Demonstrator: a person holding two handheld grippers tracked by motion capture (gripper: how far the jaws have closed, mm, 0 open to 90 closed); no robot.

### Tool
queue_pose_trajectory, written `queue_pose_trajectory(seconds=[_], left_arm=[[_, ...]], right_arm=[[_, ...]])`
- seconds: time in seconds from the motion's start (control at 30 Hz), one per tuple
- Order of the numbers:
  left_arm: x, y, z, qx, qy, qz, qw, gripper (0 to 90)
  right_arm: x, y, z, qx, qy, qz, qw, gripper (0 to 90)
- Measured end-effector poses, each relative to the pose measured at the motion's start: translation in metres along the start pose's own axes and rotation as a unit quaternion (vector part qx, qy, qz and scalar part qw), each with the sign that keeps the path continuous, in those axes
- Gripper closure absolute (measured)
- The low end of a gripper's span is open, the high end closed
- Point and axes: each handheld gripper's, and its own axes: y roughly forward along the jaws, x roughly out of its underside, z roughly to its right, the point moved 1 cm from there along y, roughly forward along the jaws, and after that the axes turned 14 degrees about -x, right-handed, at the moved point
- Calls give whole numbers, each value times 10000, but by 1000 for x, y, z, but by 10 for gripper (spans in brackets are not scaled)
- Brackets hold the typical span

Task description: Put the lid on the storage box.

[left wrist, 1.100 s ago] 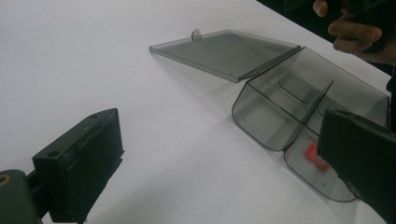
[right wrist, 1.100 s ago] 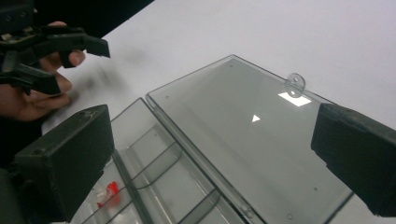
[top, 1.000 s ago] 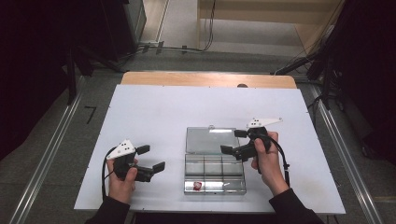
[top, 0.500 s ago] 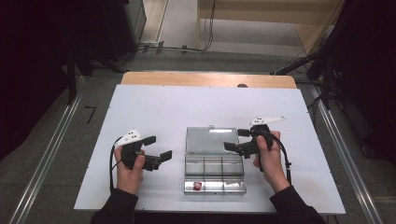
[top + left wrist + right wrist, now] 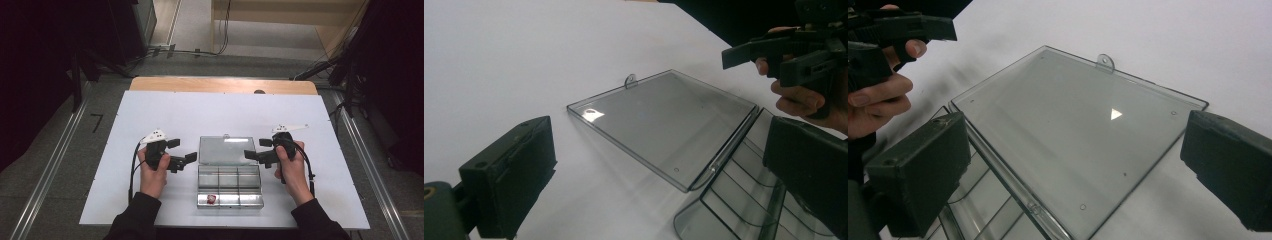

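A clear plastic box (image 5: pixel 229 184) lies open near the table's front edge, its lid (image 5: pixel 227 149) flat on the far side. A small red item (image 5: pixel 211 199) sits in the front left compartment. My left gripper (image 5: pixel 182 151) is open just left of the lid, jaws pointing right. My right gripper (image 5: pixel 257 149) is open at the lid's right edge, jaws pointing left. In the left gripper view the lid (image 5: pixel 664 117) lies between the wide jaws of the left gripper (image 5: pixel 661 150), with the right gripper (image 5: pixel 774 52) beyond. The right gripper view frames the lid (image 5: pixel 1073 125) between the jaws of the right gripper (image 5: pixel 1073 170).
The white table (image 5: pixel 210 112) stretches bare beyond the box, with a wooden strip (image 5: pixel 220 85) at its far edge. Metal rails (image 5: pixel 45 180) run along the floor on both sides. Cables trail from both grippers toward the person.
My left gripper has moved away from the person and to the right, up to the lid's left side. The right gripper has barely shifted.
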Motion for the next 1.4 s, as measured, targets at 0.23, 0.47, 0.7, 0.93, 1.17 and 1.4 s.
queue_pose_trajectory(seconds=[0.23,0.47,0.7,0.93,1.17,1.4], left_arm=[[-5,14,4,-58,-125,-127,9998,27],[-4,29,9,67,-221,-326,9992,33],[1,40,15,180,-383,-570,9975,86],[3,44,18,113,-522,-673,9963,131],[6,48,18,137,-587,-800,9950,145],[8,50,18,58,-696,-881,9937,179]], right_arm=[[5,-4,5,-128,236,86,9996,0],[12,-5,8,-177,378,109,9991,0],[14,-3,9,-97,525,111,9985,26],[18,-2,10,-34,661,102,9978,48],[20,0,12,34,802,85,9967,116],[22,2,13,133,908,77,9957,190]])
